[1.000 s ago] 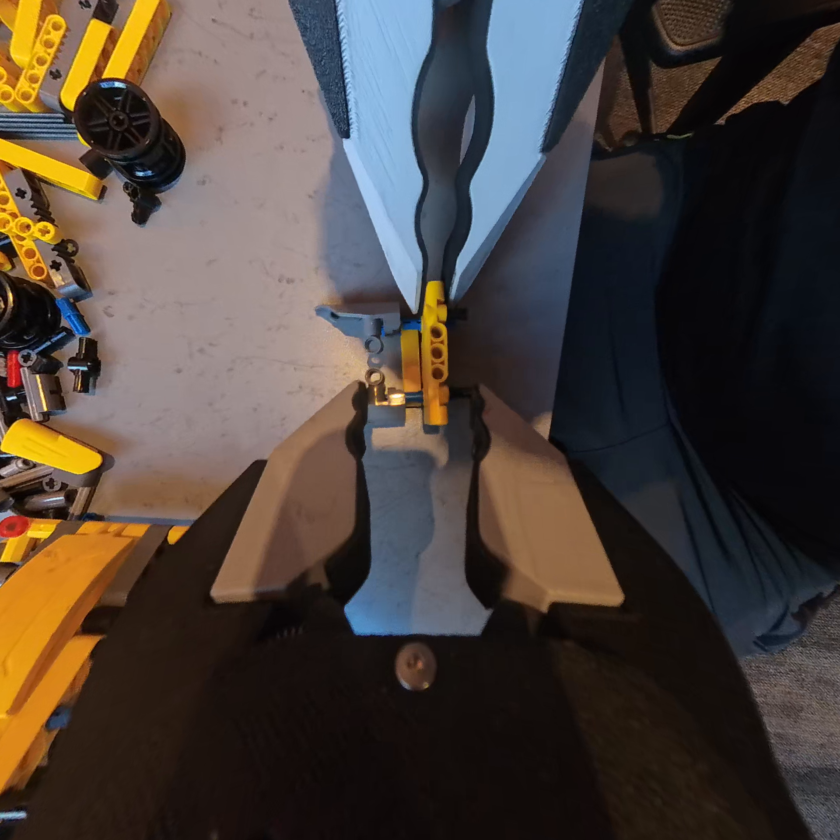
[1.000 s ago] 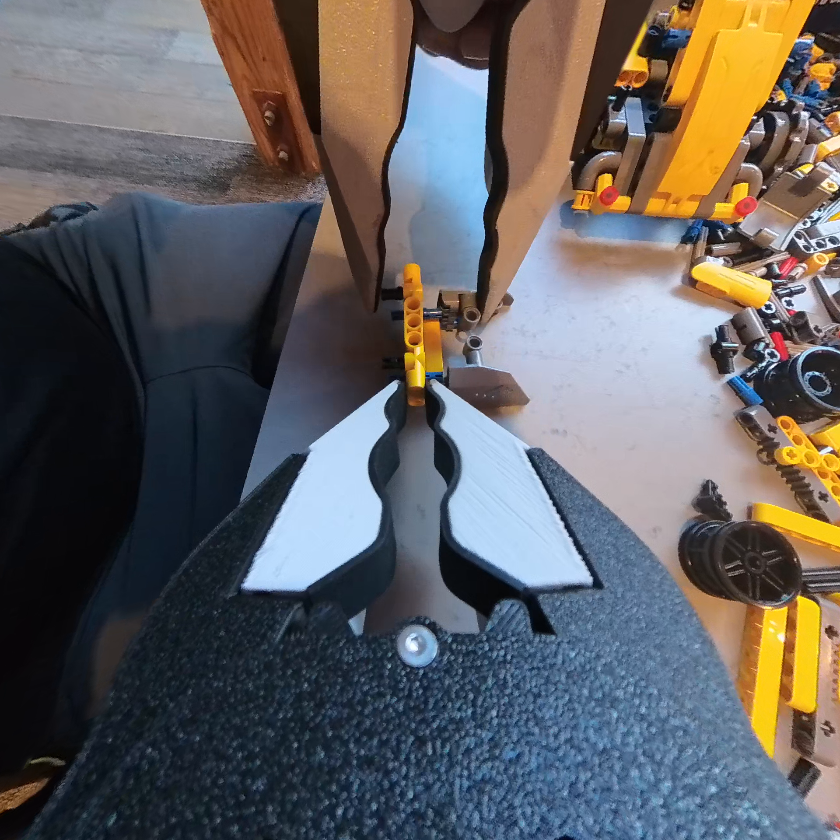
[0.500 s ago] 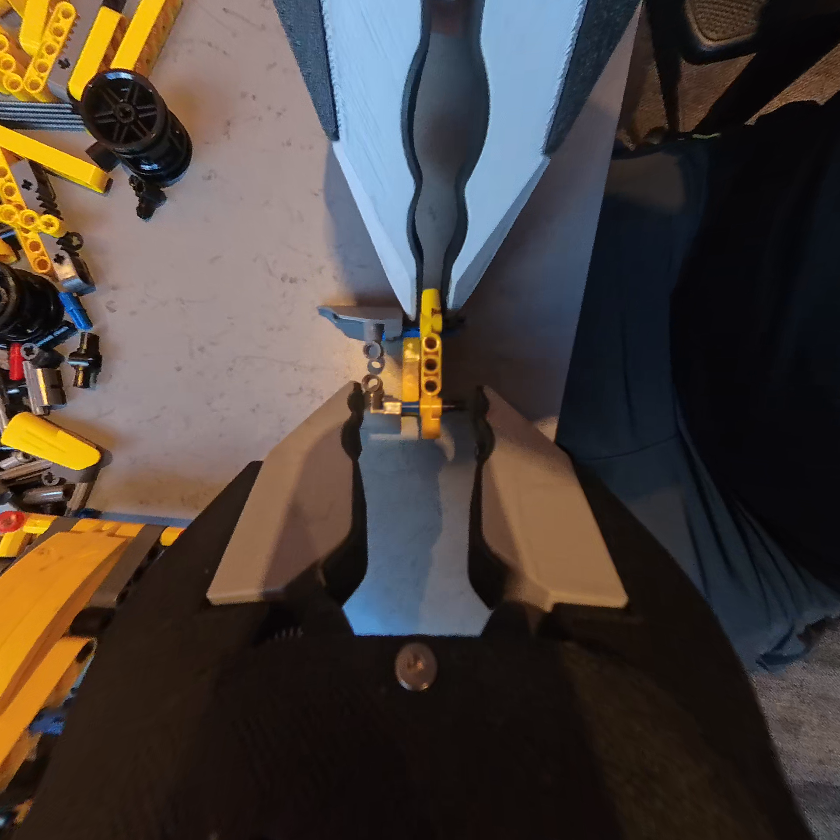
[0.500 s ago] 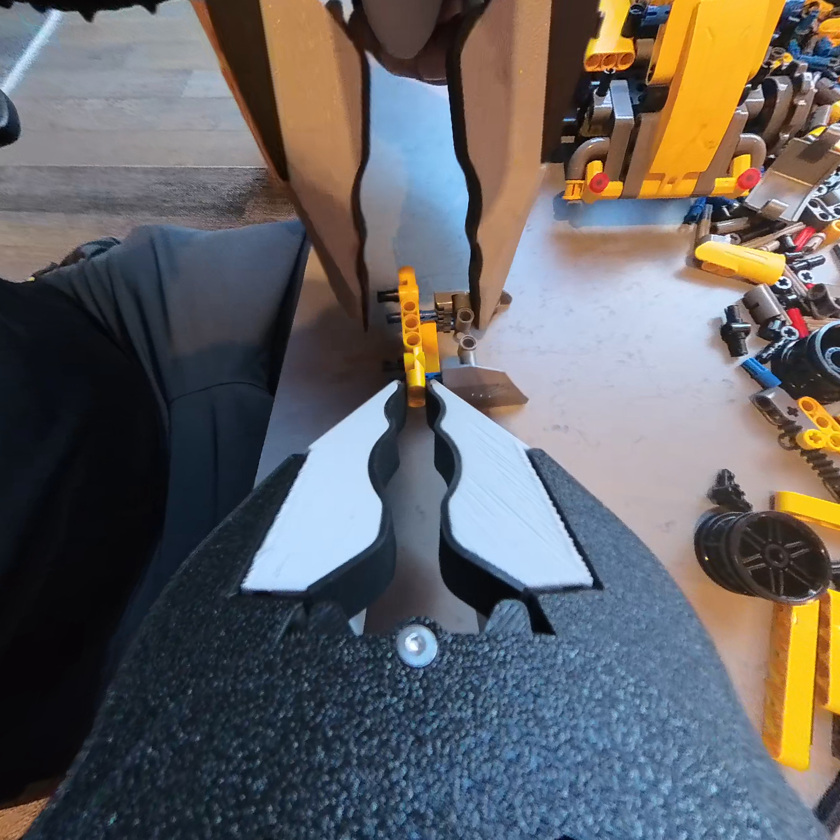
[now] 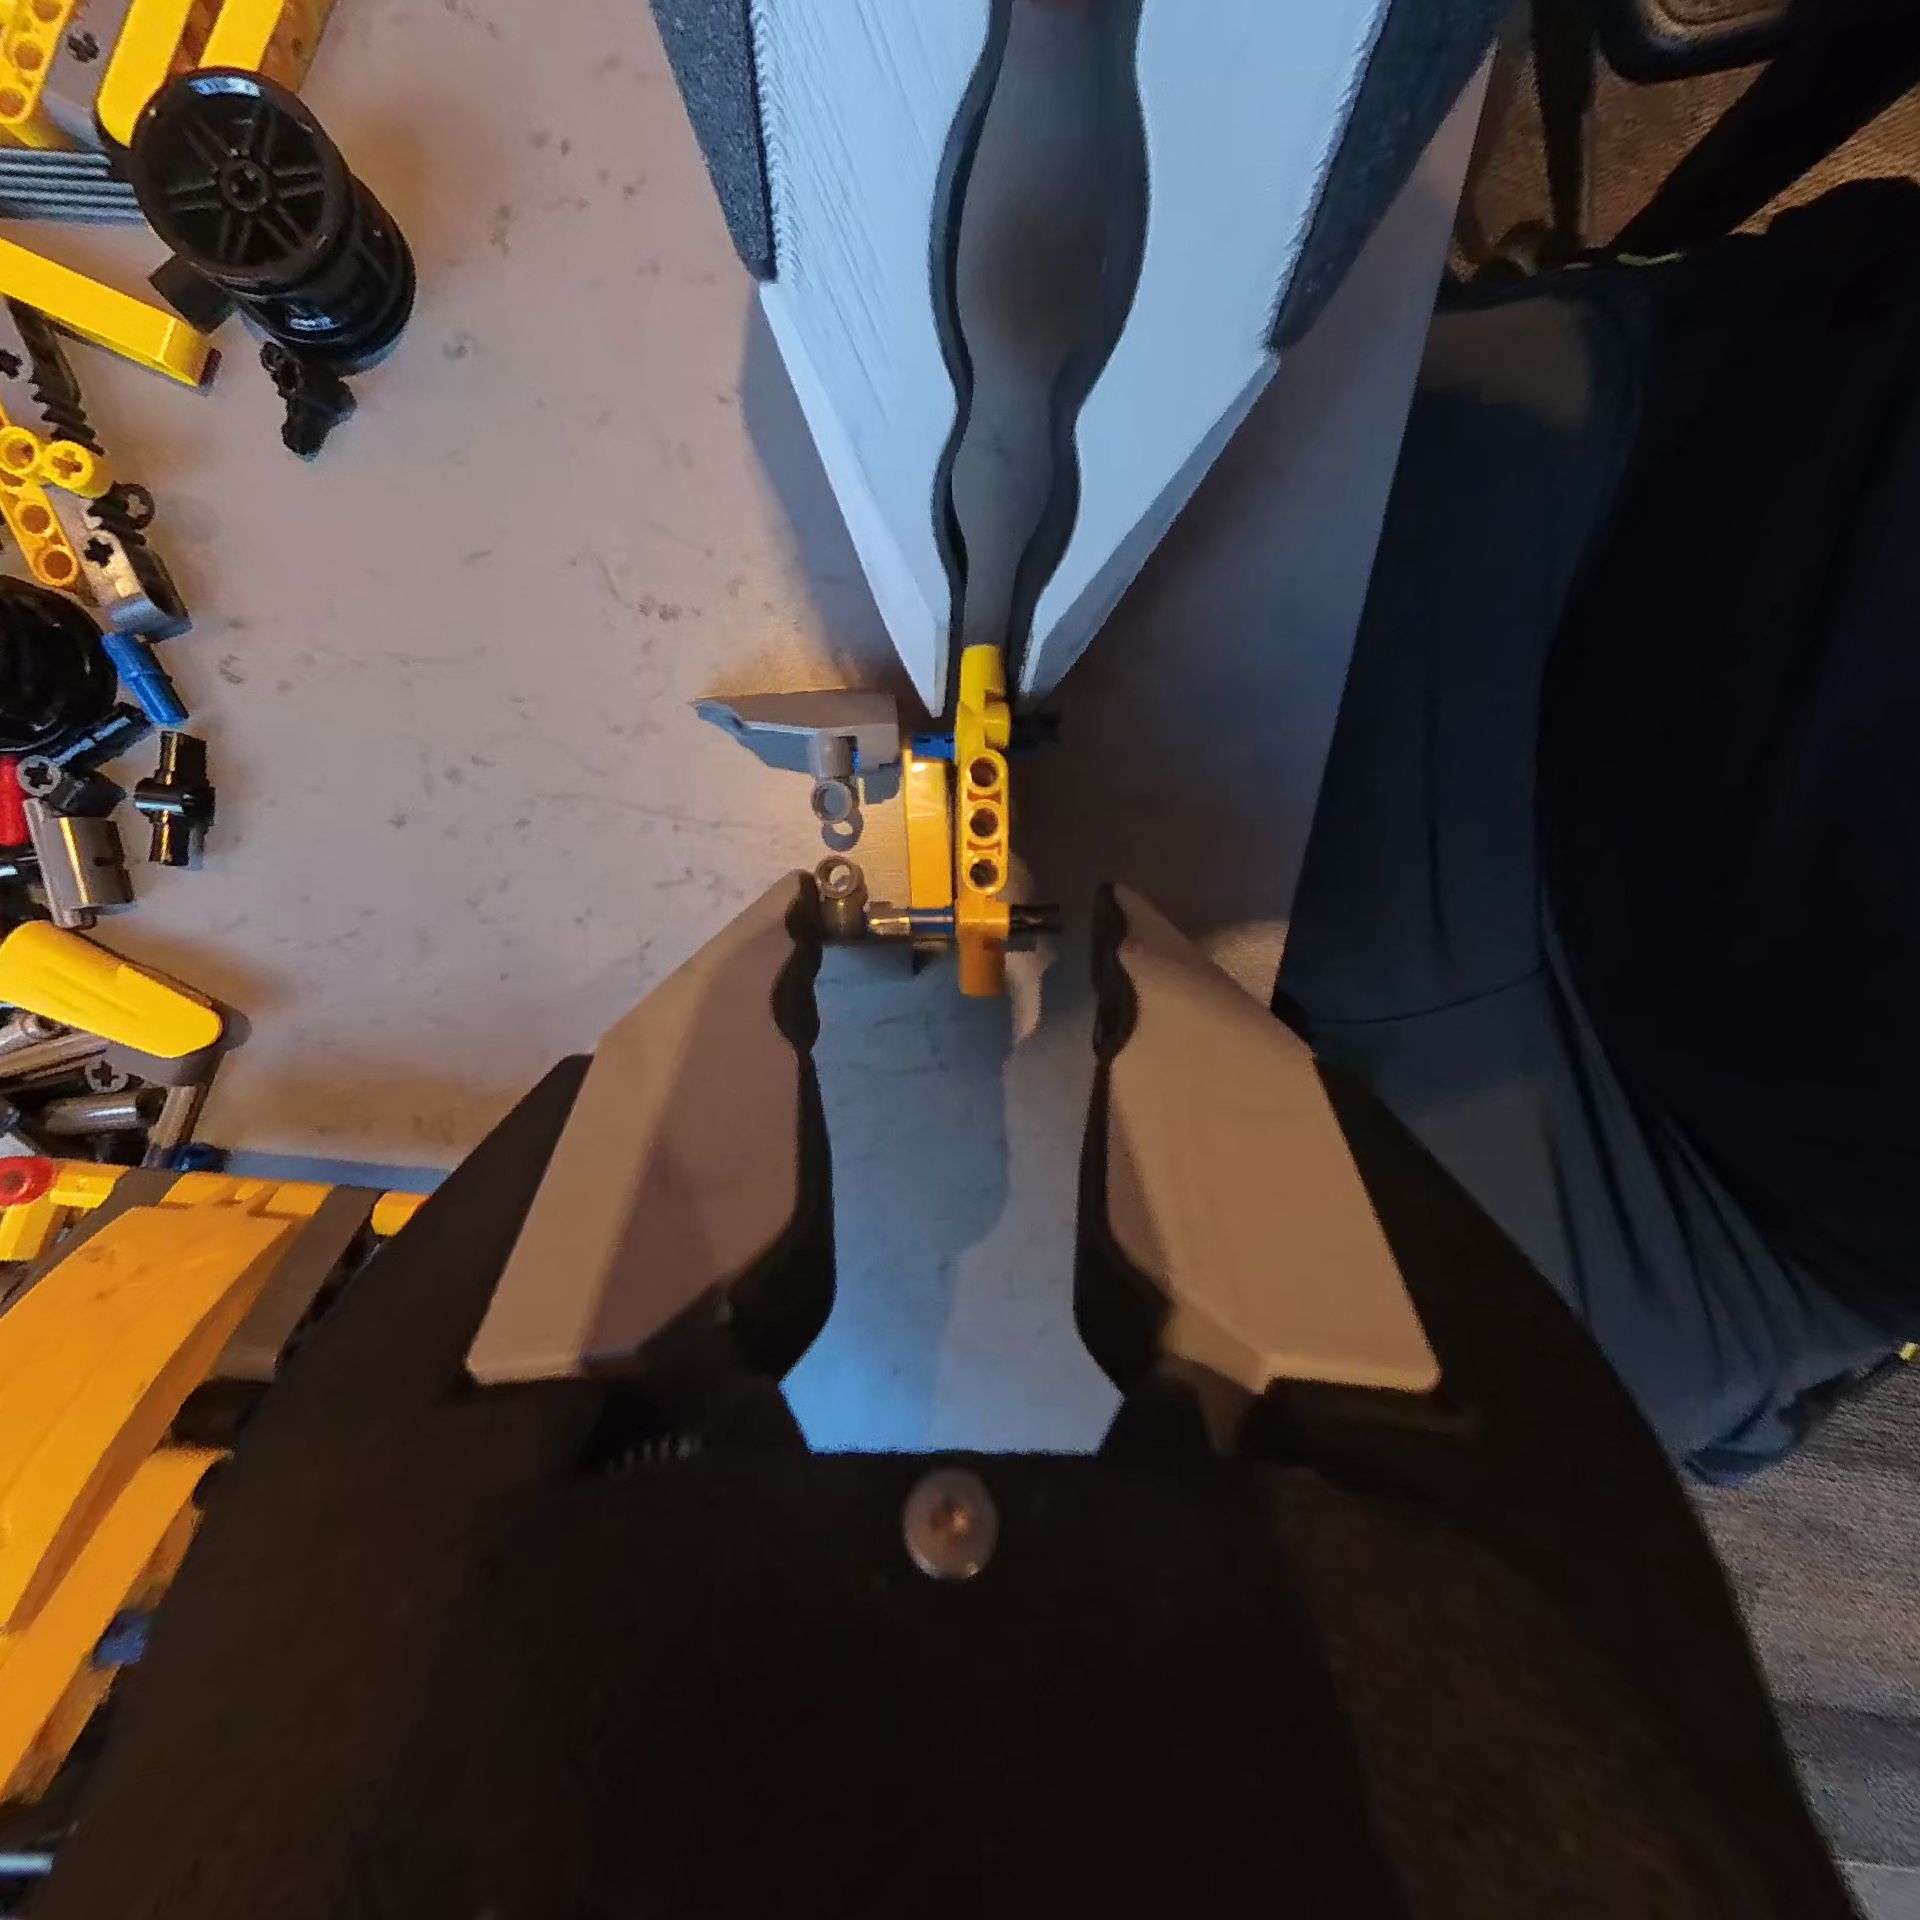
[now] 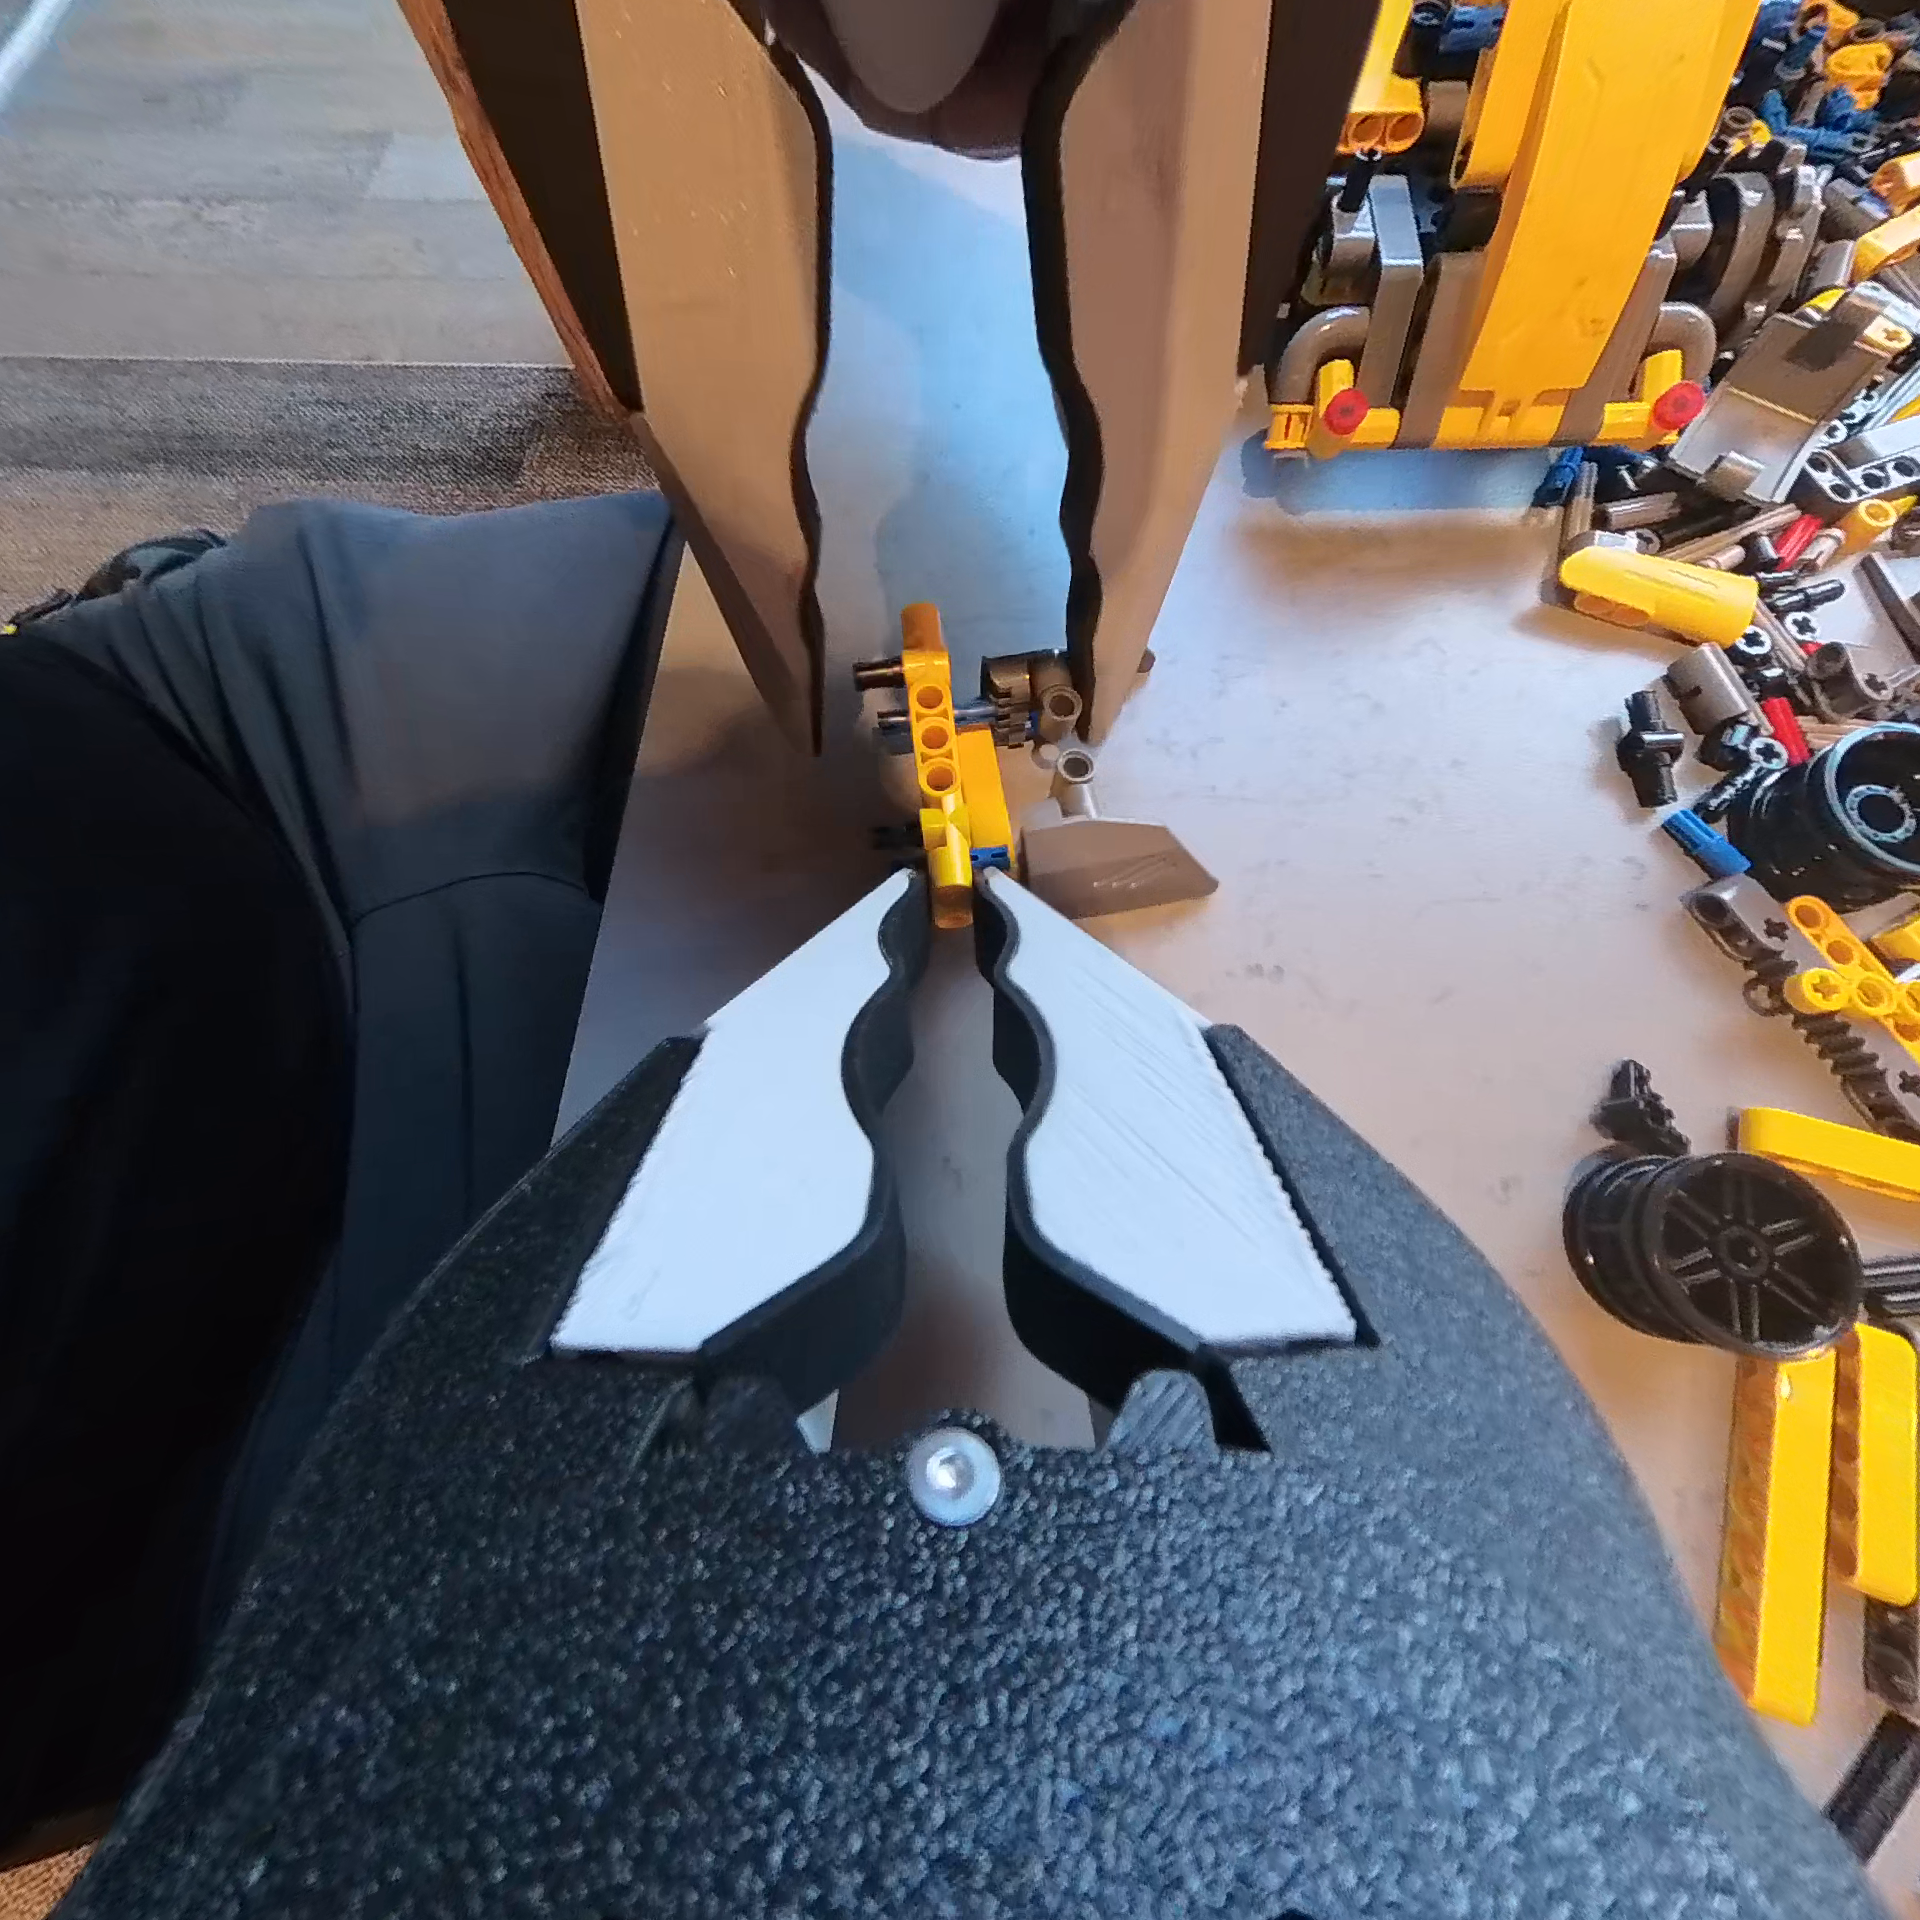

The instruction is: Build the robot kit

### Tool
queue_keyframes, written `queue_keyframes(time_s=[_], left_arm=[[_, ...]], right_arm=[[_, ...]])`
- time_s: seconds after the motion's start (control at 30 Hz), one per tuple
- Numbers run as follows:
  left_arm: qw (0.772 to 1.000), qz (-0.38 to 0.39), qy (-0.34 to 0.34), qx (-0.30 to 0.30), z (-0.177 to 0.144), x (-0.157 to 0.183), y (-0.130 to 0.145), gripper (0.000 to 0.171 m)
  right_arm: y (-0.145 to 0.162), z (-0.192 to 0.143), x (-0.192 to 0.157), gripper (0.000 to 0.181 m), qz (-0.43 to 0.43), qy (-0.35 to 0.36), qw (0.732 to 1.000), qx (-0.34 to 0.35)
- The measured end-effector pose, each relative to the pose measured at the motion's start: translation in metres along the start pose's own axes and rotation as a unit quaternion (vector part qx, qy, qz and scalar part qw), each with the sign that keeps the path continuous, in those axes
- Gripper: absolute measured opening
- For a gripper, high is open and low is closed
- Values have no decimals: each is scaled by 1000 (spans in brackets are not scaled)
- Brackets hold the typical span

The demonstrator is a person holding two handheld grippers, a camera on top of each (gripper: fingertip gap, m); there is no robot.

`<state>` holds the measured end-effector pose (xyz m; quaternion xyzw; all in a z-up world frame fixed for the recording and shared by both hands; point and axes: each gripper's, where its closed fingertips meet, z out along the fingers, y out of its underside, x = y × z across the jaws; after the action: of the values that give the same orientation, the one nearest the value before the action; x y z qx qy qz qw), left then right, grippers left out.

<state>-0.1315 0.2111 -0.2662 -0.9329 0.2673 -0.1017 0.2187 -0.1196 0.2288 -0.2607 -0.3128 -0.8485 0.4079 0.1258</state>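
left wrist view: our left claw (image 5: 951,914) gapes apart around the yellow beam assembly's (image 5: 977,821) near end, above the bench (image 5: 520,623) | right wrist view: our right claw (image 6: 948,902) is clamped together on that assembly (image 6: 951,774); grey wedge (image 6: 1117,854) just beside

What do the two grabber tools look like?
The right tool has a bumpy black body, a silver screw and two pale grey pointed fingers lined with wavy black rubber. The left tool has a black body, a screw and two darker grey-tan fingers with the same wavy black edging.
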Motion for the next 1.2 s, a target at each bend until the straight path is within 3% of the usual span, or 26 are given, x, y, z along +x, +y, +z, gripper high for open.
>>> queue_keyframes(time_s=[0.7, 0.93, 1.2], left_arm=[[999, -6, -30, 9, 2, -6, -1, 44], [999, -15, -20, 33, -4, -6, -7, 33], [999, -3, -38, 21, 7, -9, 1, 46]], right_arm=[[-1, 0, 6, 9, -38, 39, 999, 4], [-2, -7, 9, 21, -30, 32, 999, 21], [1, 0, 10, 10, -62, 47, 997, 0]])
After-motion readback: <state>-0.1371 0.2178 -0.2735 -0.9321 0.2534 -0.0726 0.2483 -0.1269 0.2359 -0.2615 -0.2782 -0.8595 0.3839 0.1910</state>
